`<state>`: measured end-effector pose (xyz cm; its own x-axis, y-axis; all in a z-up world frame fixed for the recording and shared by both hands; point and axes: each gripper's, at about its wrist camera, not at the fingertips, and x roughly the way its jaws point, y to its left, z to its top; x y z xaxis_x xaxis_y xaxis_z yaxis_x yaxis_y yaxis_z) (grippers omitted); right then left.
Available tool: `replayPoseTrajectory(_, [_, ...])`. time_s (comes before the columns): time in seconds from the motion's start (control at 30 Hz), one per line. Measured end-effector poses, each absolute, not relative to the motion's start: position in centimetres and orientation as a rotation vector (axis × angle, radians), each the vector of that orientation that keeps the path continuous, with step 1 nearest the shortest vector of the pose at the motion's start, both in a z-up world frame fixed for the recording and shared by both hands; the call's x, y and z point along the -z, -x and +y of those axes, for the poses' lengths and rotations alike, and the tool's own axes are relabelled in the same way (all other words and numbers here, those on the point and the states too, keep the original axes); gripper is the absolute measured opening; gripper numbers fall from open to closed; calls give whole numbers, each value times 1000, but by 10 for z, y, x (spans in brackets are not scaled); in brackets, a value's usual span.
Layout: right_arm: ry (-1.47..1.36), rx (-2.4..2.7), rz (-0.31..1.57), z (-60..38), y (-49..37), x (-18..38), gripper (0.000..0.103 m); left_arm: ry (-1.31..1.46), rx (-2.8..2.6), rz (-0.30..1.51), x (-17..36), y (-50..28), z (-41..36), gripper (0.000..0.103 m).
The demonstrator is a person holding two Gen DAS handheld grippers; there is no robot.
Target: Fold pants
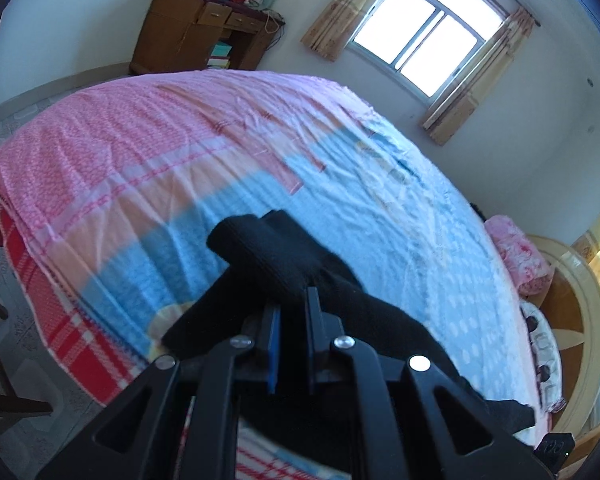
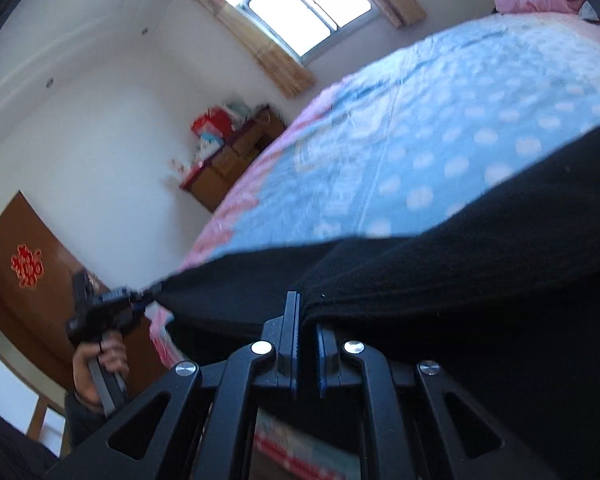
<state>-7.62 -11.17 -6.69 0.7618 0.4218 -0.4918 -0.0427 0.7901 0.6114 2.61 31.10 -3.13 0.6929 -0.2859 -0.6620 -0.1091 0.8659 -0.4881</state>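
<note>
Black pants (image 1: 284, 256) are hanging pinched in both your left gripper (image 1: 293, 304) and right gripper (image 2: 306, 320) fingers at the bed (image 1: 140, 152) edge; keeping them taut should help.

black pants (image 1: 284, 256), soft knit fabric, lifted partly off the bed (image 1: 140, 152) at its near edge. one bunched, rolled end sticks up above the blue part of the bed cover, the rest trails down toward the bed's near side. in the right wrist view the cloth (image 2: 440, 280) stretches taut in a wide band over the bed's near edge.
</note>
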Motion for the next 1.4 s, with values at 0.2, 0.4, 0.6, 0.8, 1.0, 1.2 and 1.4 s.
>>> replayPoseTrajectory(0.2, [-553,-290,818,-88,88,102,7,461,48,868,49,-24,311,11])
replayPoseTrajectory(0.4, [-568,-334,861,-79,105,107,7,439,24,897,58,-24,311,12])
replayPoseTrajectory(0.6, [-620,-330,831,-81,102,109,7,458,40,875,52,-19,310,12])
replayPoseTrajectory(0.8, [-780,-390,836,-90,94,116,7,516,44,867,50,-16,315,12])
replayPoseTrajectory(1.0, [-827,-586,794,-70,82,105,86,495,37,860,46,-13,309,12])
replayPoseTrajectory(1.2, [-1087,-585,833,-81,61,141,71,553,50,858,45,-12,315,12])
replayPoseTrajectory(1.4, [-1239,-609,877,-87,60,160,61,554,53,845,39,-11,315,12])
